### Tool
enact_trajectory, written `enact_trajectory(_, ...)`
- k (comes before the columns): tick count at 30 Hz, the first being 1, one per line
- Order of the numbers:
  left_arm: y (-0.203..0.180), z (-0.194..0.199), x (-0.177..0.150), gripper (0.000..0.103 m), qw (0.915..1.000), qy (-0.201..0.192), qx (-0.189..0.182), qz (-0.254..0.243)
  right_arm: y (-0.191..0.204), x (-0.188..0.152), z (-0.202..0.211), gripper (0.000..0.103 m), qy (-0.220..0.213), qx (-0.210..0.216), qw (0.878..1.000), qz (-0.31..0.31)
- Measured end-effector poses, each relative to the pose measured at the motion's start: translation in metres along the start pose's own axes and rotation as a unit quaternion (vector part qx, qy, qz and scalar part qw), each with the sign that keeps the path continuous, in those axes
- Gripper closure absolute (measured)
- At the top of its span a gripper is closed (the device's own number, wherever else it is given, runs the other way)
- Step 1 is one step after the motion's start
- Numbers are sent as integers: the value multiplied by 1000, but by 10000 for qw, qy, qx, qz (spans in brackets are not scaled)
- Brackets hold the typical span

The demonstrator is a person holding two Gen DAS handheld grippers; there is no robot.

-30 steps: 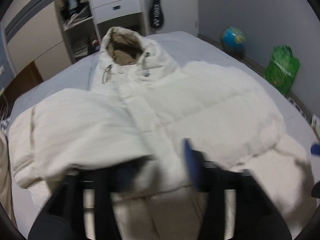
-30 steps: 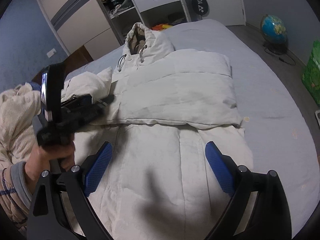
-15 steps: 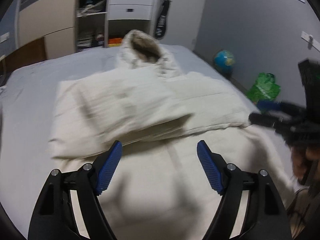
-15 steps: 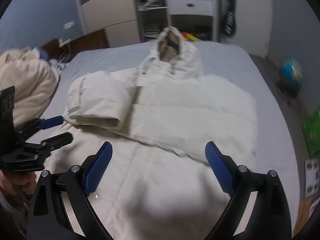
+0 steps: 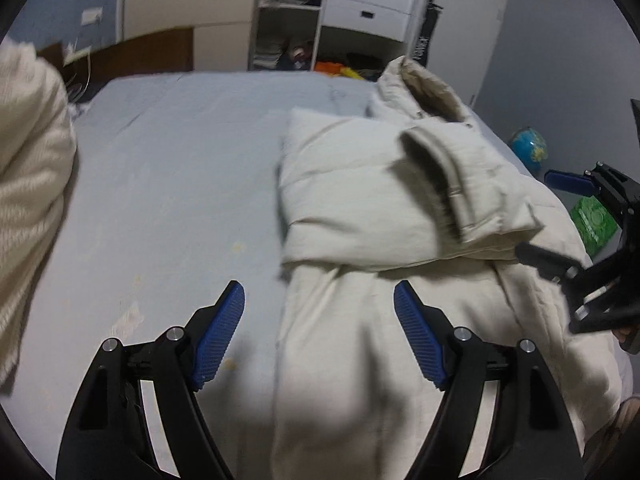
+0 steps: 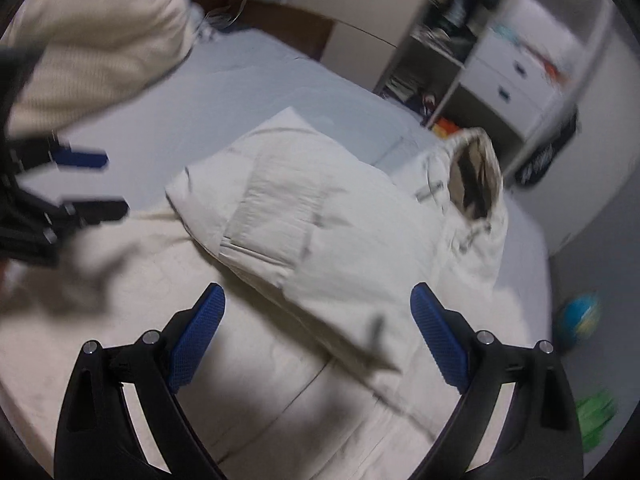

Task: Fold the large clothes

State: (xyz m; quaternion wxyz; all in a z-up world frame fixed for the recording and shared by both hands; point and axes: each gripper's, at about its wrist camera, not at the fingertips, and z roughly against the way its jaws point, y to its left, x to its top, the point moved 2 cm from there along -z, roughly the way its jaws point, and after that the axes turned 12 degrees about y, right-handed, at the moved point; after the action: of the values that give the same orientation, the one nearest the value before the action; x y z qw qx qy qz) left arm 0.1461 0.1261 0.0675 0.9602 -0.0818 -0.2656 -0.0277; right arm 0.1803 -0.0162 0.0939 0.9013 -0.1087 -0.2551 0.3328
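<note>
Cream quilted puffer jacket with a hood lies flat on the pale blue-grey bed sheet, hood pointing toward the white drawer and shelf unit. Both sleeves are folded in across the chest — the ribbed cuff of the top sleeve faces up and sits open. The lower body panel stretches toward the near edge of the bed, unfolded and smooth, with soft creases only. The hood's tan lining shows in the right wrist view; that view is motion-blurred.

Left gripper hovers over the jacket's left edge, blue-padded fingers spread wide, nothing between them. Right gripper hangs above the jacket's lower half, fingers likewise apart, holding nothing. Each gripper shows at the edge of the other's view, off to the side of the jacket.

A cream knitted blanket heap sits at the bed's left side. A small globe and a green bag stand on the floor to the right.
</note>
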Motion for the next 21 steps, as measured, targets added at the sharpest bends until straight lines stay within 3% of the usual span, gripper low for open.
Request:
enact_trajectory(3,13,-5,5,29,9998,68,8,179,28,10,-16,13,18,-679,9957,631)
enact_trajectory(8,27,-8,5,29,9993,90,-64,371,43,16,-39,16,88,-1282,9869,973)
enact_trajectory(13,22,-17,4,29,9994,172,-125,291,15,27,-21,48,-165,-606,9980,118)
enact_trajectory(16,18,-21,2,29,9994,240,-83,235,-18,27,-8,60,-306,-164,9971,-682)
enact_trajectory(21,10,-25,0,29,9996,279,18,61,-93,1,5,72,-461,237,9698,-2383)
